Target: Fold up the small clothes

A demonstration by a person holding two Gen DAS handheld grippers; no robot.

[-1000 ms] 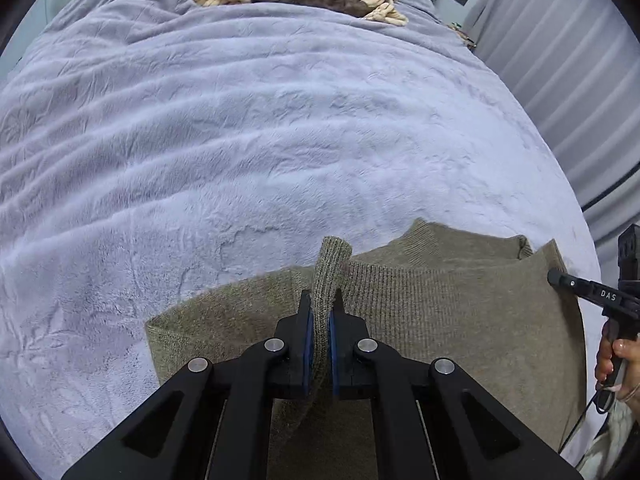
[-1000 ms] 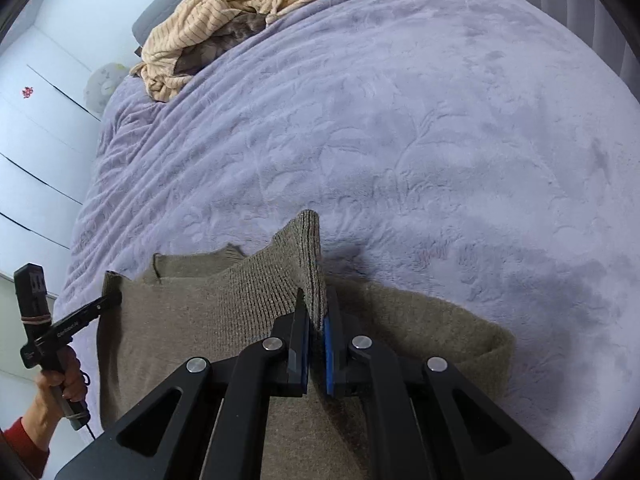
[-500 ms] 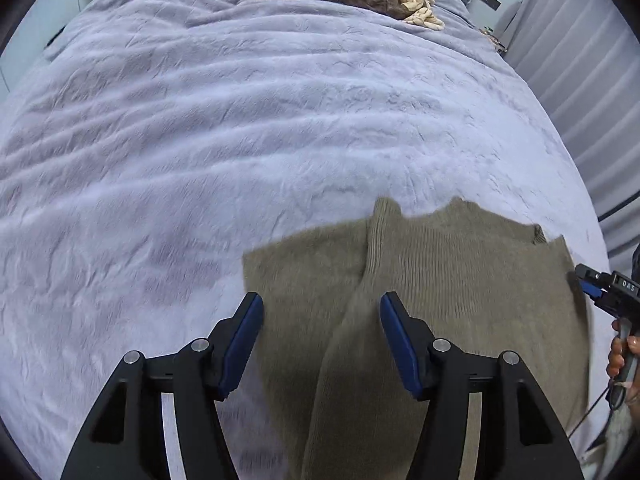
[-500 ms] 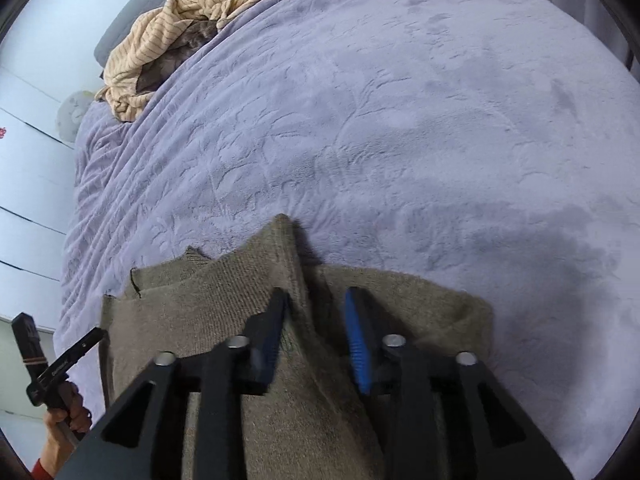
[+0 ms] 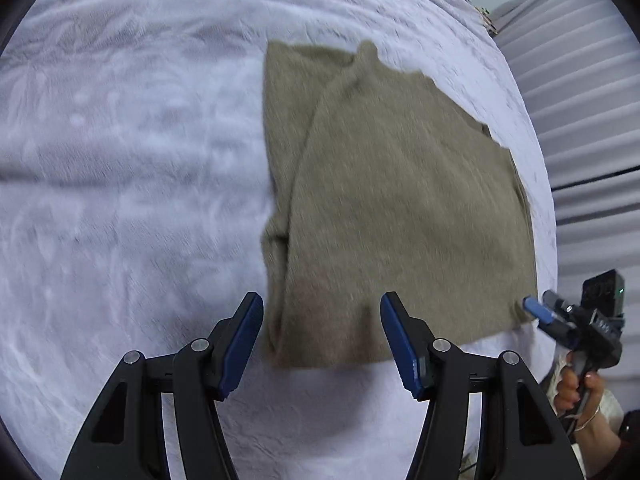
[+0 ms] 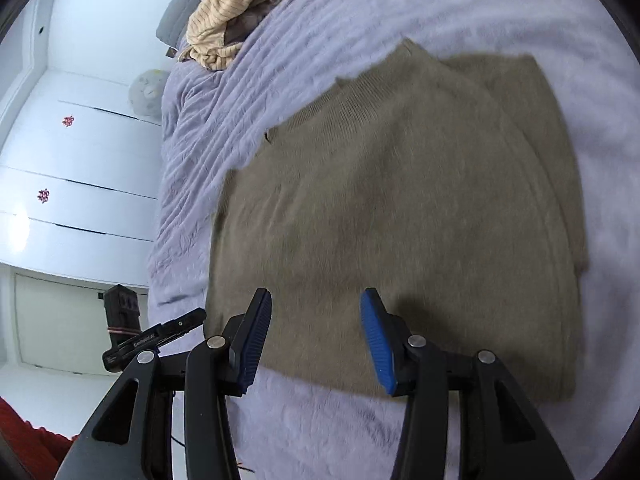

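Observation:
An olive-brown knit sweater (image 5: 400, 200) lies flat on the lavender bed cover (image 5: 120, 160), its sides folded in over the body. My left gripper (image 5: 320, 304) hovers open over the sweater's near left corner, nothing between its blue pads. In the right wrist view the same sweater (image 6: 400, 220) fills the middle, and my right gripper (image 6: 316, 298) hangs open above its near edge, holding nothing. The right gripper's fingertips (image 5: 536, 308) show at the sweater's near right corner in the left wrist view. Both views are motion-blurred.
A heap of beige striped and brown clothes (image 6: 232, 12) lies at the bed's far end. White cupboard doors (image 6: 80, 160) stand on one side of the bed, a pleated curtain (image 5: 580, 100) on the other. A hand (image 5: 572, 388) grips the right tool.
Both grippers were shut on raised folds of the sweater, then opened and let go. They have drawn back toward the near edge, and the sweater now lies flat.

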